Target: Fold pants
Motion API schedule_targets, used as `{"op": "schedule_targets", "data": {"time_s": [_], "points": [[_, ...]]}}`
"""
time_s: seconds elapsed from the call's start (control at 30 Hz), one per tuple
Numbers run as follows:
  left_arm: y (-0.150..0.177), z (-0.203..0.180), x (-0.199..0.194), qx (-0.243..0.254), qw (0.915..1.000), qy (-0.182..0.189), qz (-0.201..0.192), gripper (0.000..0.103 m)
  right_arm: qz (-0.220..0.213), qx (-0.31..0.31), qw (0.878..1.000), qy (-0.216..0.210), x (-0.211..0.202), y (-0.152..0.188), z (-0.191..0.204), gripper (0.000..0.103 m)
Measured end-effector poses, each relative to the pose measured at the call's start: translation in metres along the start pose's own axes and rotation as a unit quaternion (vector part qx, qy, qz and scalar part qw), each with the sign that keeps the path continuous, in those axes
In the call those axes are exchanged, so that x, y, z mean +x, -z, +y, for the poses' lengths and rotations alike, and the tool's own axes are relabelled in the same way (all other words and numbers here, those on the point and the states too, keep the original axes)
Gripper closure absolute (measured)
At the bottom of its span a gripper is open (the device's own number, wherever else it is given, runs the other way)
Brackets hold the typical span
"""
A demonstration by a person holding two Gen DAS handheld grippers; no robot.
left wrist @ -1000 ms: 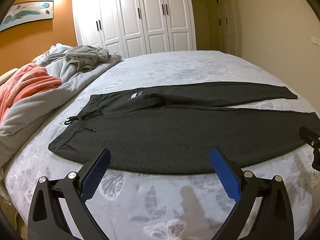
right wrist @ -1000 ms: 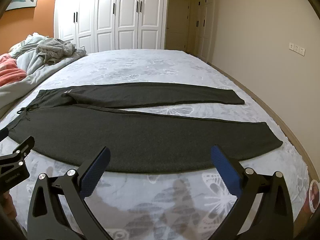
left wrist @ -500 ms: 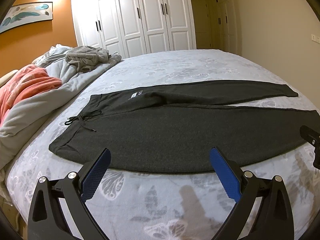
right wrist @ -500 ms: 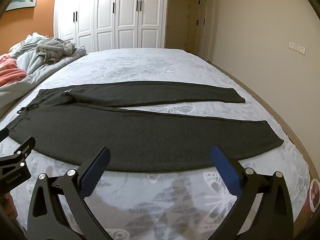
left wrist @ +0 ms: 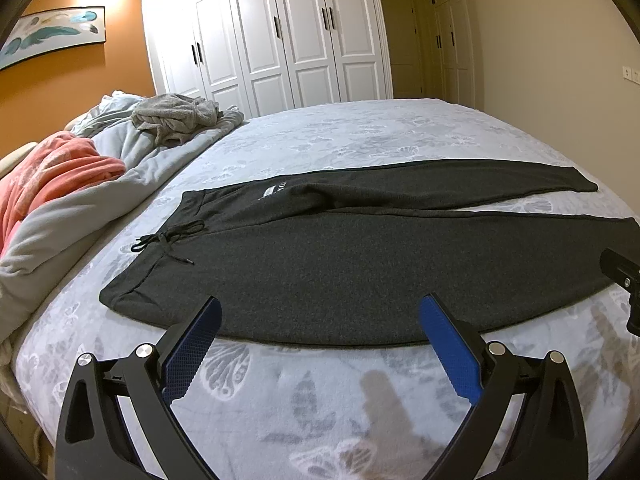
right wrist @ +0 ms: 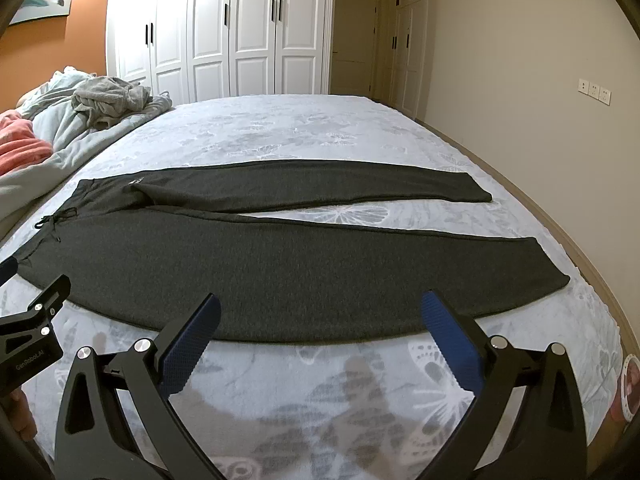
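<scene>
My left gripper point(left wrist: 318, 344) and my right gripper point(right wrist: 320, 344) both hover with blue-padded jaws spread wide and holding nothing, just short of the near edge of the dark charcoal knit pants point(right wrist: 280, 272). The pants lie flat and unfolded across the bed with its pale grey butterfly-print cover point(left wrist: 360, 132), waistband and tied drawstring point(left wrist: 168, 240) to the left, both legs reaching right with a narrow gap between them. A rumpled grey and coral heap of bedding point(left wrist: 72, 184) sits well left of the waistband.
</scene>
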State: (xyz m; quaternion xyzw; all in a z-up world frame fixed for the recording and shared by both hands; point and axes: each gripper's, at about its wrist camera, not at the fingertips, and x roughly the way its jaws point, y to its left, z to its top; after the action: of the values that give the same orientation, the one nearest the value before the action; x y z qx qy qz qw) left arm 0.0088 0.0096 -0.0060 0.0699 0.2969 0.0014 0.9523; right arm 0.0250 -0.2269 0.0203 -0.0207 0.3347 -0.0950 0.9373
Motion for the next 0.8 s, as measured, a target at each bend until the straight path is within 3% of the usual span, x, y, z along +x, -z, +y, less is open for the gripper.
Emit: {"op": "schedule_targets", "data": {"time_s": [0.8], "points": [[0.0017, 0.0019, -0.0002, 0.004, 1.0000, -0.005, -0.001, 0.006, 0.001, -0.001, 1.000, 0.000, -0.0009, 0.0009, 0.0026, 0.005]]}}
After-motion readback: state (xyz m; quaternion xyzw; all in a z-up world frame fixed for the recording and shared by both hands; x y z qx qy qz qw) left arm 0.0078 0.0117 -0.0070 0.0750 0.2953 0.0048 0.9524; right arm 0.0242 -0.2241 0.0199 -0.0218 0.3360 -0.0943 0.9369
